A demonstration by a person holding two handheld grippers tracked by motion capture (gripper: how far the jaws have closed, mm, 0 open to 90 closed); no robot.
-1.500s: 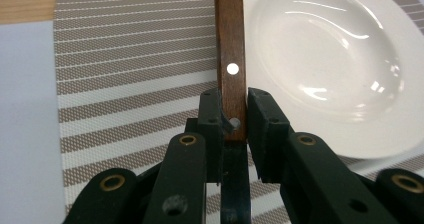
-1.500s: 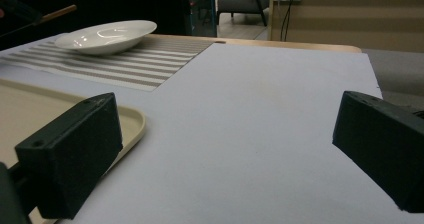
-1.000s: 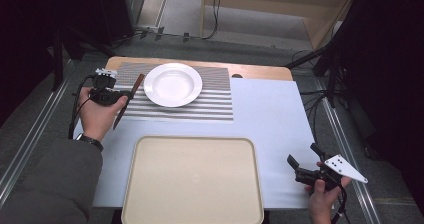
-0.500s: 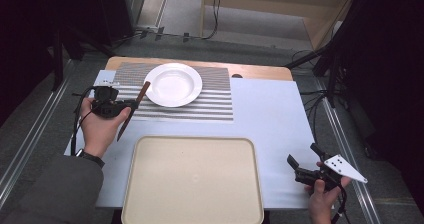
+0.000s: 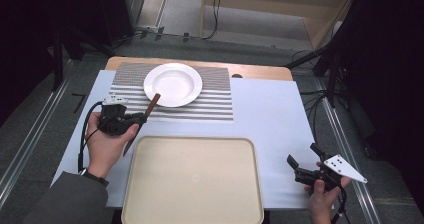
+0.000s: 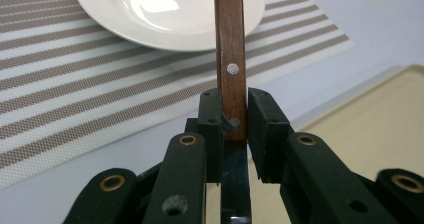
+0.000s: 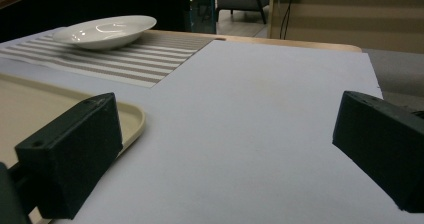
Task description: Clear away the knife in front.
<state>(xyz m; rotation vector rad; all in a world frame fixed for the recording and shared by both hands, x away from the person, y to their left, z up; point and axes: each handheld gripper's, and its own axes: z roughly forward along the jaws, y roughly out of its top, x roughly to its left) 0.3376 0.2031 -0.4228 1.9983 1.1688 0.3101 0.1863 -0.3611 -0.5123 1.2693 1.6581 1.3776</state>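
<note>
A knife with a brown wooden handle (image 5: 152, 103) (image 6: 230, 44) is clamped between the jaws of my left gripper (image 5: 139, 118) (image 6: 234, 110). The handle points up toward the white plate (image 5: 172, 84) (image 6: 165, 9), and its dark blade (image 5: 128, 145) slants down past my hand. This gripper hovers at the near left corner of the striped placemat (image 5: 215, 101), just beyond the tray's far left corner. My right gripper (image 5: 303, 154) (image 7: 225, 134) stands open over bare tabletop at the near right, with nothing between its jaws.
A large beige tray (image 5: 192, 184) (image 7: 30, 104) (image 6: 380, 114) lies in the near middle of the pale blue table cover (image 5: 265, 114). The plate (image 7: 105, 31) sits on the placemat at the far side. A wooden table edge (image 5: 260, 71) runs along the back.
My left hand has carried the knife from beside the plate's left rim toward me and rightward, to the tray's far left corner. The right gripper has stayed put.
</note>
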